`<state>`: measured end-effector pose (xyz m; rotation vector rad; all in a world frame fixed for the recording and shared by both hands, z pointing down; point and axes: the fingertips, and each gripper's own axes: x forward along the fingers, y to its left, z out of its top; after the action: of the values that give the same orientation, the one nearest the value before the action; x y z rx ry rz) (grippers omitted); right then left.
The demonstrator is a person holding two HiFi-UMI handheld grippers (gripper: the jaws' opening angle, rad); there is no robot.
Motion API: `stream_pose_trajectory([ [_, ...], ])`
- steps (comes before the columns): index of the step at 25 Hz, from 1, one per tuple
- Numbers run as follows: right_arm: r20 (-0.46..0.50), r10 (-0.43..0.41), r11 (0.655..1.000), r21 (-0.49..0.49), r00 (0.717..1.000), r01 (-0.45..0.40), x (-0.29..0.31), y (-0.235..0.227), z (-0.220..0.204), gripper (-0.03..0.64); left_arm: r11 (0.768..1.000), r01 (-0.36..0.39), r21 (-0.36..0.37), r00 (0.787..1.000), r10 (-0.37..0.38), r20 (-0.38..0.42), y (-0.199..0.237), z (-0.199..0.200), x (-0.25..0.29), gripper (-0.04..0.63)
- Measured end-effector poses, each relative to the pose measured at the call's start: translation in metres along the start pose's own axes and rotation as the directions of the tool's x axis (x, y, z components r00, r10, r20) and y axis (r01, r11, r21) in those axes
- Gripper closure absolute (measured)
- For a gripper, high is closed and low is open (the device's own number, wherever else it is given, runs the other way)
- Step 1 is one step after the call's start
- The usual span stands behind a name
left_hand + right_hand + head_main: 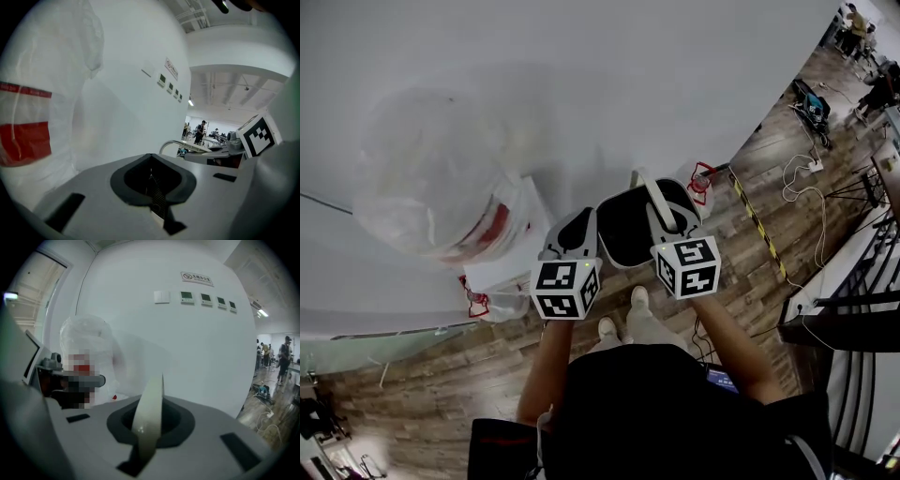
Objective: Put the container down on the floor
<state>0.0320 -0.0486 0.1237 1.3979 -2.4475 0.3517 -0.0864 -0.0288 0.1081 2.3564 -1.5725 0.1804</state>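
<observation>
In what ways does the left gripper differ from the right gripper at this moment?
The right gripper is shut on the white handle of the container; the left gripper has its jaws together with nothing plain between them. In the head view the right gripper sits over the container, the left gripper beside its left edge. Both carry a marker cube.

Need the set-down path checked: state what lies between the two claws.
The container, in the head view: it hangs between left claw and right claw, whose jaws pinch its white handle.
</observation>
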Motion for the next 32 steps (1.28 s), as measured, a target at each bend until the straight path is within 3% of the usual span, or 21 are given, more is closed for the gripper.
stream_pose_trajectory([
  [17,-0.146,0.037,0.999,-0.012,0.989,-0.039,0.068,-0.025,-0.044,0.586,0.996,-0.048,-0.081,0.991,0.038,-0.127,0.029,-0.065,0.059,0.578],
  [32,-0.303,0.056,0.998,0.03,0.951,-0.049,0.123,-0.034,-0.124,0.586,0.973,-0.105,-0.206,0.968,0.052,-0.246,0.058,-0.151,0.085,0.578],
])
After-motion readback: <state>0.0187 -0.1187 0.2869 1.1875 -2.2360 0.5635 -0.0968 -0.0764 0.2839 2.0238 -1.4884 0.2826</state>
